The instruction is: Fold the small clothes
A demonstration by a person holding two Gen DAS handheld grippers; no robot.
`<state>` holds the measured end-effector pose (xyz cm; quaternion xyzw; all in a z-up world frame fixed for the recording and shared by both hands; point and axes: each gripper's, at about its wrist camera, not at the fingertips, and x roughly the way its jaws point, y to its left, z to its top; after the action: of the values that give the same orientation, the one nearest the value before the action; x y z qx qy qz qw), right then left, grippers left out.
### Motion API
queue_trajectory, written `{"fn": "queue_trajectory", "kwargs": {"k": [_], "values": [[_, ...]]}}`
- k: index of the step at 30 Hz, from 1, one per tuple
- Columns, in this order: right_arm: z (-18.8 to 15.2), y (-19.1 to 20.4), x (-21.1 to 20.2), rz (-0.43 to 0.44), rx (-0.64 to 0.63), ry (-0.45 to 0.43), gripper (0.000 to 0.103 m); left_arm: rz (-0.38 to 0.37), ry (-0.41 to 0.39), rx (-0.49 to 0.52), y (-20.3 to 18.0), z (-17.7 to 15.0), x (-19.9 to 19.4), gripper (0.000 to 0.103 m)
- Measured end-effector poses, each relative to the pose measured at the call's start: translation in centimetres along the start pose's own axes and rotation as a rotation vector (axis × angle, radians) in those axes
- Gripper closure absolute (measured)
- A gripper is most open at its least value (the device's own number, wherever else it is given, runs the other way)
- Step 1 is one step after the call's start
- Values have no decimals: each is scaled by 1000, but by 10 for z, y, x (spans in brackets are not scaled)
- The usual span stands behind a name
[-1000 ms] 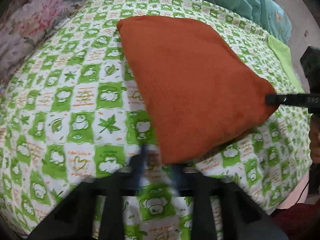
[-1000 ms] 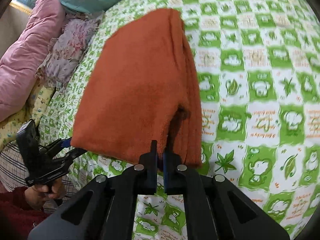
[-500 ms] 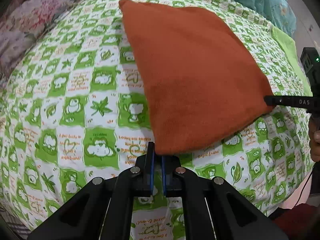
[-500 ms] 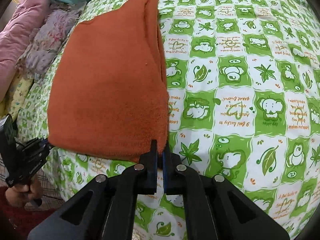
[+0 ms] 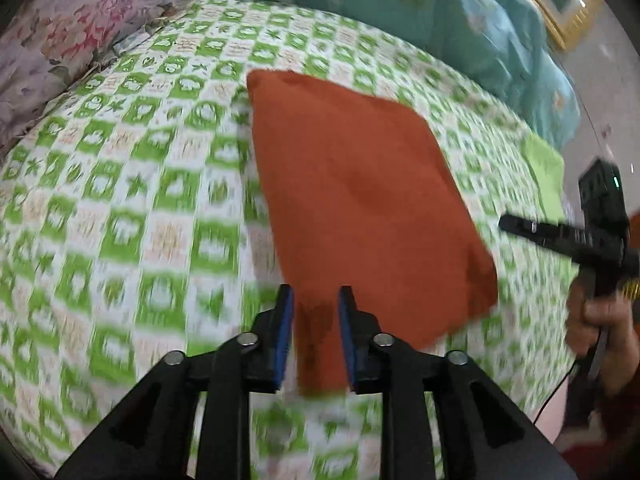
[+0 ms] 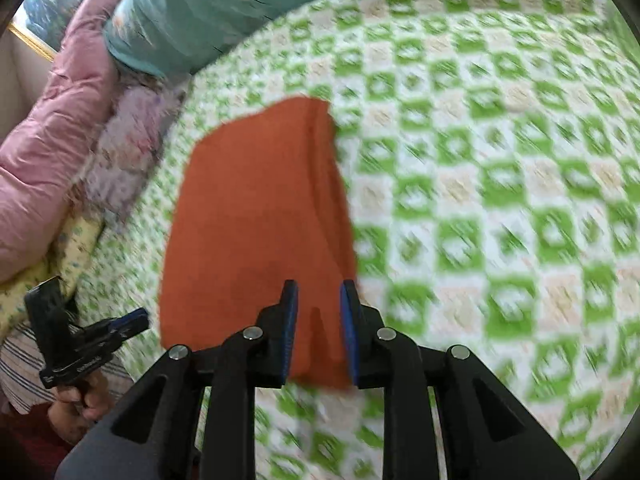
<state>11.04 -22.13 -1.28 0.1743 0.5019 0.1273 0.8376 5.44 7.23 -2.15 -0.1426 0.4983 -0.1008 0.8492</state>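
Observation:
A folded orange cloth (image 5: pixel 360 200) lies flat on the green-and-white checked bedspread (image 5: pixel 120 200). My left gripper (image 5: pixel 316 312) is open, its blue-padded jaws apart above the cloth's near left corner. My right gripper (image 6: pixel 319 304) is open too, jaws apart over the cloth (image 6: pixel 260 220) at its near right corner. Each gripper shows in the other's view: the right one (image 5: pixel 560 236) beyond the cloth's right edge, the left one (image 6: pixel 92 340) off its left edge. Both views are motion-blurred.
A teal quilt (image 5: pixel 400 4) lies along the far side of the bed. A floral pillow (image 5: pixel 60 40) and a pink quilt (image 6: pixel 48 140) sit at the bed's left. A light green cloth (image 5: pixel 546 176) lies at the right edge.
Both grippers were shut on the cloth's near corners; now both have opened and pulled back and up. The cloth stays flat on the bed.

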Motion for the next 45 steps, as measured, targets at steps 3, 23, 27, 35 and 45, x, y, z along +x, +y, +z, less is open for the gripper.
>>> {"fn": "queue_trajectory", "kwargs": {"k": [3, 23, 27, 35, 45], "values": [[22, 21, 23, 28, -47, -19, 80, 20, -20, -55, 2, 33, 13, 61], [57, 1, 85, 15, -95, 60, 80, 12, 20, 40, -5, 51, 64, 80], [37, 14, 56, 55, -125, 53, 80, -105, 5, 39, -8, 31, 32, 80], [-18, 0, 56, -37, -119, 116, 74, -88, 50, 76, -10, -6, 40, 81], [-25, 8, 47, -71, -112, 77, 73, -19, 37, 139, -22, -10, 38, 79]]}}
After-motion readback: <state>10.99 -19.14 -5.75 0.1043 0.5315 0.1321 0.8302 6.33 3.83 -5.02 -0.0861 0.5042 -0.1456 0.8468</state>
